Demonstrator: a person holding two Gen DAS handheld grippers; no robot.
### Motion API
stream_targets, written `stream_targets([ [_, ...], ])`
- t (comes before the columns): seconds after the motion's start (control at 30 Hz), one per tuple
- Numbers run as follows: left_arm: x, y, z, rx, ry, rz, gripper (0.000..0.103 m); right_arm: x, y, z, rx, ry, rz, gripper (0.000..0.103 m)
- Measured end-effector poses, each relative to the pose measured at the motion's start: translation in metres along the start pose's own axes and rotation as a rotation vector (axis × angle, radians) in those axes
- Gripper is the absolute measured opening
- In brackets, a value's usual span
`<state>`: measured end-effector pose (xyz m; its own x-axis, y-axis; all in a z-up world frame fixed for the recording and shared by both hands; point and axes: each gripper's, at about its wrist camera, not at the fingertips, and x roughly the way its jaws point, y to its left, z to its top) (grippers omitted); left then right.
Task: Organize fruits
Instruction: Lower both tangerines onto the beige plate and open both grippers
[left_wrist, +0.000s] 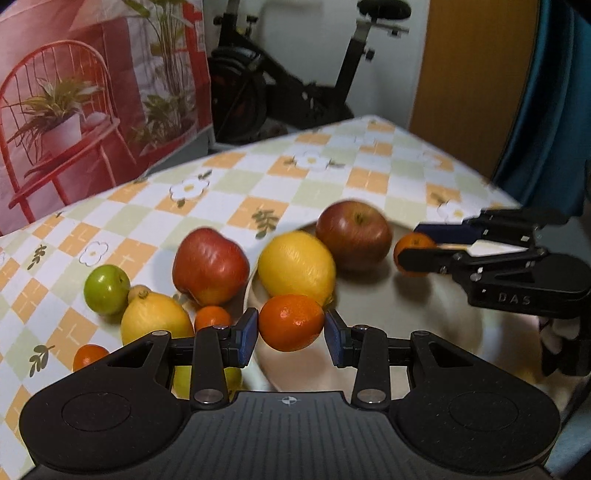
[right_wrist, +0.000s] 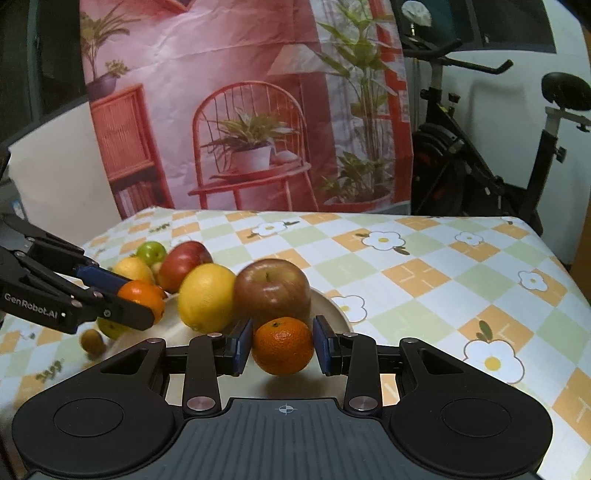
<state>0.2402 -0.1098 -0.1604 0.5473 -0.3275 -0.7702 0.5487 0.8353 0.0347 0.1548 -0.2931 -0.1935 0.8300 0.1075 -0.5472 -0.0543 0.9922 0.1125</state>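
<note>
Looking at the fruit, I think the job is about halfway done. A yellow lemon (left_wrist: 296, 266) and a dark red apple (left_wrist: 354, 236) already sit on the white plate (left_wrist: 424, 314). More fruit waits on the counter (right_wrist: 424, 266) beside the plate: another red apple (left_wrist: 210, 271), a second lemon (left_wrist: 157, 317), a green fruit (left_wrist: 107, 290), a small orange (left_wrist: 212, 318), another small orange (left_wrist: 90, 356) near the edge of the view, and a little brown fruit (right_wrist: 92, 341).

My left gripper (left_wrist: 291, 332) has its jaws closed on an orange (left_wrist: 291, 322). It holds the orange just over the near rim of the plate, close to the lemon. I cannot tell if the orange is touching the plate yet.

My right gripper (right_wrist: 282, 345) has its jaws closed on a second orange (right_wrist: 282, 345). It comes in from the other side of the plate and sits low, right in front of the dark apple. Both grippers point in toward the plate, well apart from each other.

I judge both oranges are about to be set down. After that, the fruit on the counter is left to move.
</note>
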Motion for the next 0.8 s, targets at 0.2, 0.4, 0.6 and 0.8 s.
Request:
stream_targets([
  [0.2, 0.011, -0.004, -0.003, 0.031, 0.037, 0.015, 0.041, 0.011, 0.000, -0.008, -0.064, 0.002, -0.037, 0.033],
  [0.4, 0.017, -0.002, 0.000, 0.029, 0.047, 0.021, 0.041, 0.016, 0.000, -0.009, -0.084, 0.006, -0.041, 0.033],
  [0.6, 0.020, -0.005, -0.001, 0.034, 0.044, 0.022, 0.041, 0.017, 0.008, -0.011, -0.107, 0.003, -0.090, 0.033],
  [0.8, 0.020, -0.004, -0.003, 0.012, 0.029, 0.021, 0.042, 0.017, 0.006, -0.012, -0.101, 0.002, -0.100, 0.036],
])
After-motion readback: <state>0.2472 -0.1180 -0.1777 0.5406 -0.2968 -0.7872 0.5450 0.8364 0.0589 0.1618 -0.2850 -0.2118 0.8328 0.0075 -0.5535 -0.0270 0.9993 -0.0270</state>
